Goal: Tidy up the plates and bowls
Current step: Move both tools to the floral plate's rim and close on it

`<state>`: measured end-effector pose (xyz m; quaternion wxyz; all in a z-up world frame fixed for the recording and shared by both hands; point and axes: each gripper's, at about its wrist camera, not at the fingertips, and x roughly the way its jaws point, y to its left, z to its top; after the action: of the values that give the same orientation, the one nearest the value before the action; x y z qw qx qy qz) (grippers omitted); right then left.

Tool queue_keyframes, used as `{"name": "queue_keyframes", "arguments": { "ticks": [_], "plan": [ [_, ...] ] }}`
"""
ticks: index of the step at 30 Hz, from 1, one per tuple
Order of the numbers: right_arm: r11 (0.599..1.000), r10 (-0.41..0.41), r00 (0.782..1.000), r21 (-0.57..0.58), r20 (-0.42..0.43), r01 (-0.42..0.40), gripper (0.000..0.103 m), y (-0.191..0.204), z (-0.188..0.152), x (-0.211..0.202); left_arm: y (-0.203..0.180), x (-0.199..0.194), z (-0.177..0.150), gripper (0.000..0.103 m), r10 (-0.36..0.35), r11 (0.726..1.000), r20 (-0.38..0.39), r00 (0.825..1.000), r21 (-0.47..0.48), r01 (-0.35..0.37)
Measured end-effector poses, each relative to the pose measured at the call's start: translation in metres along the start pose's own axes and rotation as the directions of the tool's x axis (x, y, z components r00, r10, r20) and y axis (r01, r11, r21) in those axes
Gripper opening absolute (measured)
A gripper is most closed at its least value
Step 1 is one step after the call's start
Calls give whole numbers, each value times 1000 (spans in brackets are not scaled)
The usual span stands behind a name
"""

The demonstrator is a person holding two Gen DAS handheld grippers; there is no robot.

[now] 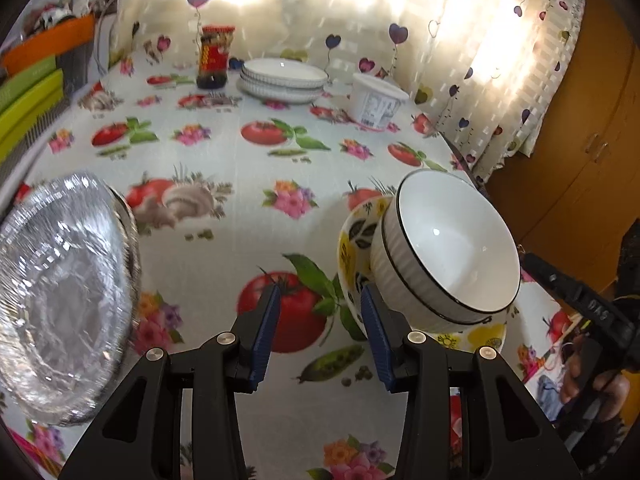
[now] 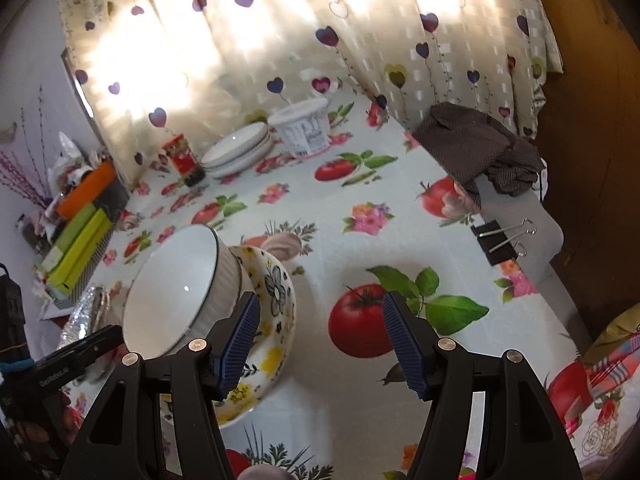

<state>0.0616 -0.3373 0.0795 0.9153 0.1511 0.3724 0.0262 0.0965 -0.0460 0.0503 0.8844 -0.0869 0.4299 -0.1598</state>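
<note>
Left wrist view shows the left gripper (image 1: 318,332) with its jaws spread and empty, hovering low over the tomato-print tablecloth (image 1: 224,160). Just right of its right finger, a white ribbed bowl (image 1: 448,248) with a dark rim sits tilted inside a floral bowl (image 1: 352,248) — the pair leans rather than nests flat. At the near left lies a foil dish (image 1: 60,296). Far across the table, 1 stack of white plates (image 1: 284,78) stands between a red-labelled jar (image 1: 216,58) and a white tub (image 1: 374,100).

Right wrist view has the right gripper (image 2: 320,344) also wide open and holding nothing, its left finger overlapping the floral bowl's rim in this view; whether it touches I cannot tell. A binder clip (image 2: 500,240) and a dark cloth (image 2: 480,148) sit at the right table edge.

My reading: the step in hand is taking the 2 leaning bowls. To do it well, pinch the white bowl's rim wall squarely, 1 finger inside and 1 outside, and lift straight up — glazed ceramic is slick, and a sideways pull could tip the floral bowl. Both grippers point forward and downward, angled toward the bowls from opposite sides.
</note>
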Motion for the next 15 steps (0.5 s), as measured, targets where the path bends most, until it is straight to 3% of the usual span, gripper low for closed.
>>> {"name": "queue_keyframes", "arguments": {
  "ticks": [15],
  "plan": [
    [993,-15,998,-114,-56,8,64,14,-13,34,-3,22,1,43,-6,1000,-38,999,-6,6]
  ]
}}
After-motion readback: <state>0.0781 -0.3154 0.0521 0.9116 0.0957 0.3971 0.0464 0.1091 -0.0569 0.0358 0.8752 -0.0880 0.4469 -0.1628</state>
